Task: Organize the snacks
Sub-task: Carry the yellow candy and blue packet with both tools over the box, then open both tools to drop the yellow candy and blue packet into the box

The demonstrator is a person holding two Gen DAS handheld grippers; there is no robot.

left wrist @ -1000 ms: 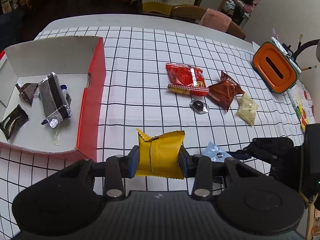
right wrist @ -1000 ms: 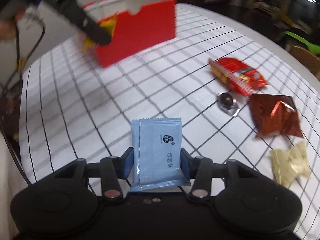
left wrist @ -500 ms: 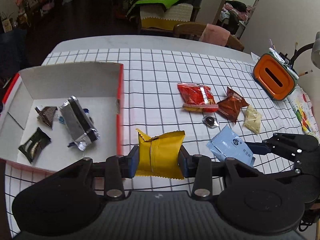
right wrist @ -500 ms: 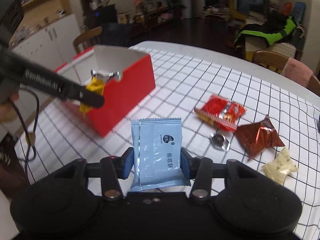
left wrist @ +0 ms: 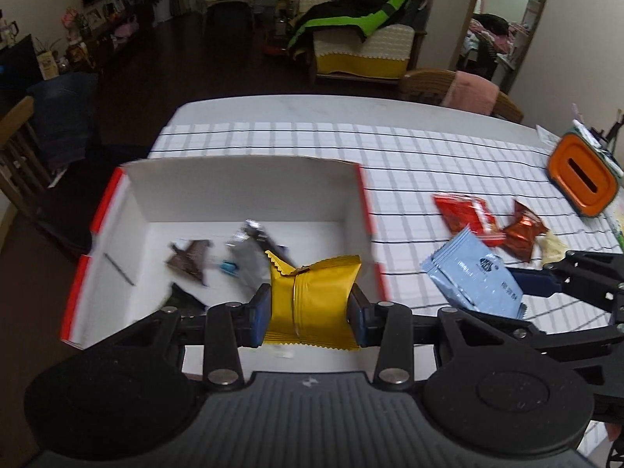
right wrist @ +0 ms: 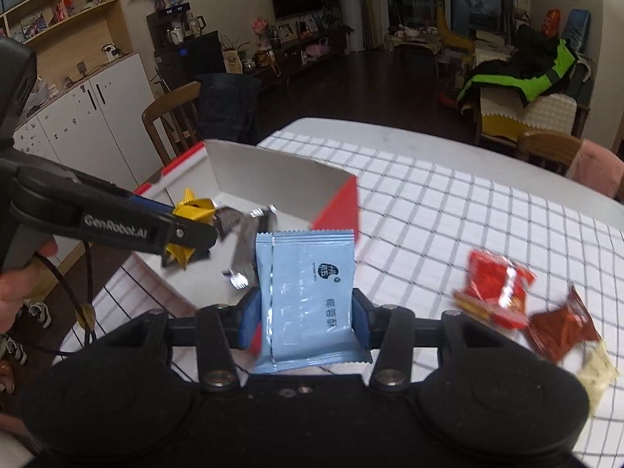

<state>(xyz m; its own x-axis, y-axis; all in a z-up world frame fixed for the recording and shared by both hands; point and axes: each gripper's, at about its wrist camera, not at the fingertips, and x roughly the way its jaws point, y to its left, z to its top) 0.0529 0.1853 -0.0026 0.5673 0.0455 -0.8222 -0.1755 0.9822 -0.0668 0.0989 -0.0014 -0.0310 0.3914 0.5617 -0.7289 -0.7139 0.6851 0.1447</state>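
My left gripper is shut on a yellow snack pack, held in the air over the near edge of the red box with its white inside. Several wrapped snacks lie in the box, among them a silver pack and a dark brown one. My right gripper is shut on a light blue snack pack, raised above the table to the right of the box. In the right wrist view the left gripper with the yellow pack hangs over the box.
On the checked tablecloth to the right lie a red pack, a brown pack and a pale pack. An orange container stands at the far right. Chairs stand around the table. A hand holds the left gripper.
Both grippers rose and moved left toward the red box, each keeping its pack. The yellow pack now hangs over the box's near edge; the blue pack is lifted beside it.
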